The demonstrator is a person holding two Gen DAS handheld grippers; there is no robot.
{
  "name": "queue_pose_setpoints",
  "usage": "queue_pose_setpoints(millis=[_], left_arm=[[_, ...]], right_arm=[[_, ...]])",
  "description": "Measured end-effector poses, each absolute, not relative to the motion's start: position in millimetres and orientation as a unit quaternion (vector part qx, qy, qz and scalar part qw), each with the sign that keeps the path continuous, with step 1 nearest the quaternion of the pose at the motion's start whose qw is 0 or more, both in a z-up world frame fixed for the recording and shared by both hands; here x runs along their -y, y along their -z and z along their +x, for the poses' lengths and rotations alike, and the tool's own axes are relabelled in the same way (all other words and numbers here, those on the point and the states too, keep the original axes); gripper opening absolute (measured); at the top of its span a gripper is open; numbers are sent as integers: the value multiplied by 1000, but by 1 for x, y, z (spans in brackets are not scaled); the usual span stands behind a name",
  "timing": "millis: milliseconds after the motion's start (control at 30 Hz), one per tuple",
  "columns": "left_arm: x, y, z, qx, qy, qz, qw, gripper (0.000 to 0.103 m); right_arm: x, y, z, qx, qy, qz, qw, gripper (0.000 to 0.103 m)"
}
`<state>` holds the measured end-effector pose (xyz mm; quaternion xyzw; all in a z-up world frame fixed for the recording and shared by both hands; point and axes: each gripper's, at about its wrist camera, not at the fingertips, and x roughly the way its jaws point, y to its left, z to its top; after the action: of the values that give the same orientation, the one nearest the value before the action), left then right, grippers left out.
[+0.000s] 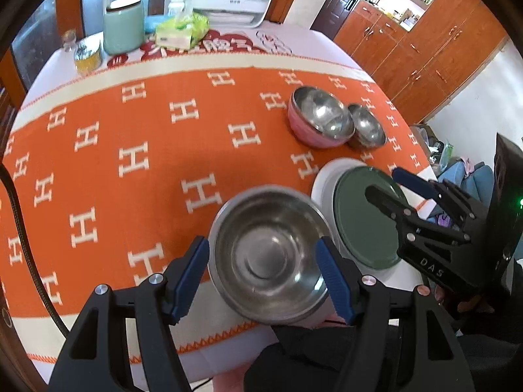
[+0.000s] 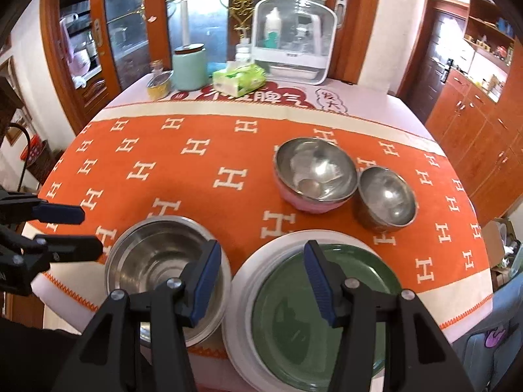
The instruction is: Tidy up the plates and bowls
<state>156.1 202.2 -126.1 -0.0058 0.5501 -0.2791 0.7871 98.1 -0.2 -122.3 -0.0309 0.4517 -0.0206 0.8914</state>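
A steel bowl [image 1: 269, 254] [image 2: 163, 268] sits near the table's front edge. My left gripper [image 1: 263, 276] is open, one finger on each side of that bowl; it also shows at the left of the right wrist view [image 2: 88, 228]. A green plate [image 2: 322, 320] [image 1: 366, 225] lies on a white plate [image 2: 248, 281] [image 1: 322, 179] right of the bowl. My right gripper [image 2: 261, 281] is open and empty above the plates' left edge; it also shows in the left wrist view [image 1: 385, 183]. A pink-sided steel bowl [image 2: 313, 173] [image 1: 318, 117] and a small steel bowl [image 2: 385, 196] [image 1: 366, 125] stand behind.
An orange cloth with white H marks [image 2: 196, 170] covers the table. At the far edge stand a mint canister [image 2: 189, 68], a tissue pack [image 2: 238, 80], a small jar [image 2: 160, 86] and a white cabinet [image 2: 294, 42]. Wooden cupboards [image 2: 483, 124] stand at the right.
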Motion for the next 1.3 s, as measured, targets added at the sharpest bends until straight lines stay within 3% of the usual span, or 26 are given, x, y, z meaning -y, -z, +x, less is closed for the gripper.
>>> queue_pose_setpoints(millis=[500, 867, 1300], left_arm=[[-163, 92, 176, -512, 241, -5, 824, 68], [-110, 74, 203, -507, 197, 4, 839, 77], [-47, 104, 252, -520, 132, 4, 844, 84]], right_arm=[[58, 118, 92, -430, 26, 49, 901, 53], [126, 123, 123, -453, -21, 144, 880, 53], [171, 159, 175, -507, -90, 219, 829, 53]])
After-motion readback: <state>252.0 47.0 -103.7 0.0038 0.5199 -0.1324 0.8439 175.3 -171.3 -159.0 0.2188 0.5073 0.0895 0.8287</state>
